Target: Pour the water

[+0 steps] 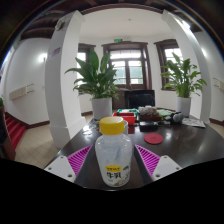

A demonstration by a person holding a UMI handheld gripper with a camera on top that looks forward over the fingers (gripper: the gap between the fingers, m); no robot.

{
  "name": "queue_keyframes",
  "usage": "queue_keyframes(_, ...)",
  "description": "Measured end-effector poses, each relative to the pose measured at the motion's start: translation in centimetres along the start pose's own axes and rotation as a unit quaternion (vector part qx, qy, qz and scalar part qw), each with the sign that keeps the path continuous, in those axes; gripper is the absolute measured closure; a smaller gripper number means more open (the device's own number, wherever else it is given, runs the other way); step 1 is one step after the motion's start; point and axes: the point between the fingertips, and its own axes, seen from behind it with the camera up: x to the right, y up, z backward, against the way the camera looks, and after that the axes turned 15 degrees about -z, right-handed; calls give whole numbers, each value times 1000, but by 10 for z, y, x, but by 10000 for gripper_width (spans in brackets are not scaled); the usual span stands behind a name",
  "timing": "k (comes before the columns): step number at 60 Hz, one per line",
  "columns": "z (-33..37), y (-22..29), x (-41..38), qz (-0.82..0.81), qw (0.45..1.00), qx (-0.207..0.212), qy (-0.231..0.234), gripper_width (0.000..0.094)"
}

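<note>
A milky-white plastic bottle (113,160) with a yellow cap (113,126) and a yellow-and-white label stands upright between my fingers, very close to the camera. My gripper (113,150) is shut on the bottle: the left magenta pad (79,158) and the right magenta pad (149,157) meet its sides. The bottle is over the near edge of a dark round table (185,148). A flat red round thing (153,138) lies on the table just beyond the right finger. I see no cup or glass clearly.
Beyond the bottle the table holds a red box (127,118), small clutter and papers (194,122). A black chair back (139,99) stands behind it. Potted plants (100,78) (183,76) flank the window, with a white pillar (64,85) to the left.
</note>
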Motion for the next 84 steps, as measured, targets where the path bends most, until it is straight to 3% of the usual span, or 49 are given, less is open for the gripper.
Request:
queue_keyframes(3,-6,-2,3,8,1000,0,-5,195)
queue_keyframes(4,-7,-2,5,12,1000,2,-8,174)
queue_keyframes(7,-10,-1,7,24,1000,9,-11,354)
queue_keyframes(16,-8,0,5,39,999,32,-12,477)
queue_keyframes(18,-8,-1,6,44,998,32,-15,465)
queue_keyframes(19,-8,-1,5,46,998,32,-16,510)
queue_keyframes(32,-10,1,5,54,998,18,-20,511)
queue_keyframes(40,-13,28,26,92,995,13,-27,510)
queue_keyframes(50,-53,74,91,234,969,-18,-81,511)
queue_keyframes(66,-124,125,111,533,837,-26,-119,511)
queue_keyframes(84,-168,130,80,778,617,-10,-117,499)
